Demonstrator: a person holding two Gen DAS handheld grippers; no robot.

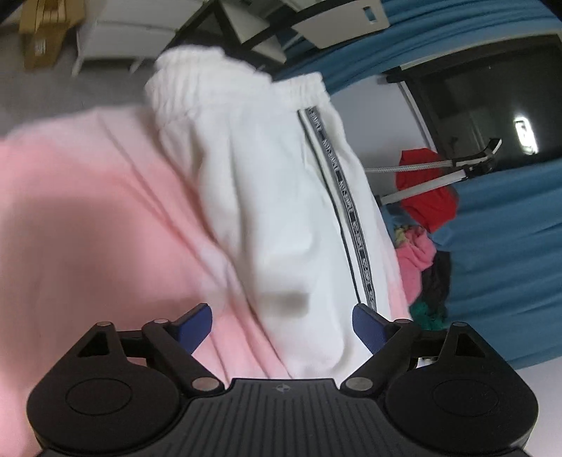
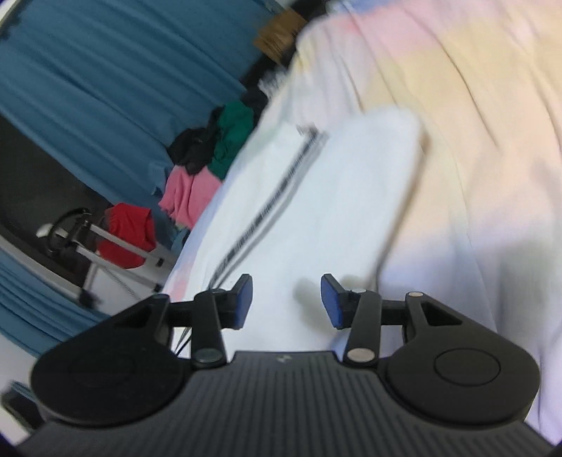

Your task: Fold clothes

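Note:
White trousers (image 1: pixel 267 197) with an elastic waistband and a black-and-white lettered side stripe (image 1: pixel 346 207) lie on a pink cloth-covered surface (image 1: pixel 87 218). My left gripper (image 1: pixel 282 325) is open, its blue pads on either side of the trousers' lower end, nothing between them gripped. In the right wrist view the same white trousers (image 2: pixel 316 218) lie folded over, with the stripe (image 2: pixel 267 211) running away from me. My right gripper (image 2: pixel 286 302) is open just above the white fabric, holding nothing. The view is motion-blurred.
A pile of clothes, red (image 1: pixel 426 190), pink (image 1: pixel 416 260), black and green, sits at the surface's far edge; it also shows in the right wrist view (image 2: pixel 196 175). A metal stand (image 2: pixel 116 253) and blue curtains (image 2: pixel 116 70) are beyond. Cardboard boxes (image 1: pixel 42 31) stand on the floor.

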